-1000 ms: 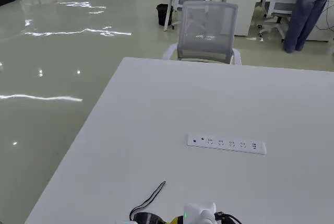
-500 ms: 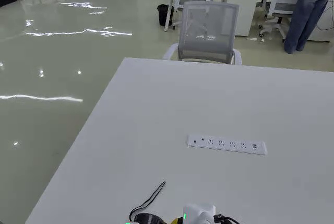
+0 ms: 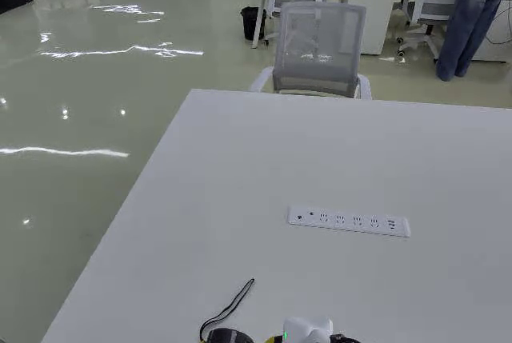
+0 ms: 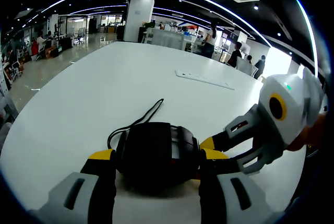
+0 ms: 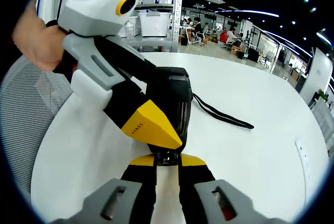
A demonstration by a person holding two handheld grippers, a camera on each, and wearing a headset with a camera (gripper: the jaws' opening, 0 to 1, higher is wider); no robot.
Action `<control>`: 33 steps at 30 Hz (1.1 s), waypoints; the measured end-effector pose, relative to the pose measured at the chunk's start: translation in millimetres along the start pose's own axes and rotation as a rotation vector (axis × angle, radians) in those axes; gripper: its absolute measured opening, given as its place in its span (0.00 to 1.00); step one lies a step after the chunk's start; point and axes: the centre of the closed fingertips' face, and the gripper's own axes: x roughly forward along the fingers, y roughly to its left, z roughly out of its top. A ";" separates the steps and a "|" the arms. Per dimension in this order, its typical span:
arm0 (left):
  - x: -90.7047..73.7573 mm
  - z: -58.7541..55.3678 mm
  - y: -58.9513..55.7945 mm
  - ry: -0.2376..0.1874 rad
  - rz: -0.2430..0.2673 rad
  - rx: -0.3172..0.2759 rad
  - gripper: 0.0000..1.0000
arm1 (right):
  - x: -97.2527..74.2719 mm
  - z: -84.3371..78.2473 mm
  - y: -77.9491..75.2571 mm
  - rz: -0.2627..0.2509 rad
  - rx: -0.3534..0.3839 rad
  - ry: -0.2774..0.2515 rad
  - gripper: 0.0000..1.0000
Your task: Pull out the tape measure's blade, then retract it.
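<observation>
Left tongs were clamped across the black tape measure on the worktop. Right tongs, meeting them at an angle, pinched its lower edge. Since a second earlier it had not shifted.

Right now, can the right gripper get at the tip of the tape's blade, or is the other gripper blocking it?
Probably yes. The left gripper clamps the tape measure by its sides, leaving the front free, and the right gripper seems to pinch the blade tip there.
</observation>
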 end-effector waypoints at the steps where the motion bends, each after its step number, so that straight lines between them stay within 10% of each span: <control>1: 0.3 0.0 0.1 -0.001 0.002 -0.003 0.62 | -0.1 0.4 -0.1 -0.001 -0.002 0.002 0.14; 33: -17.5 16.6 6.9 -0.036 -0.082 0.263 0.69 | -21.7 -7.0 -1.9 -0.068 0.045 0.022 0.22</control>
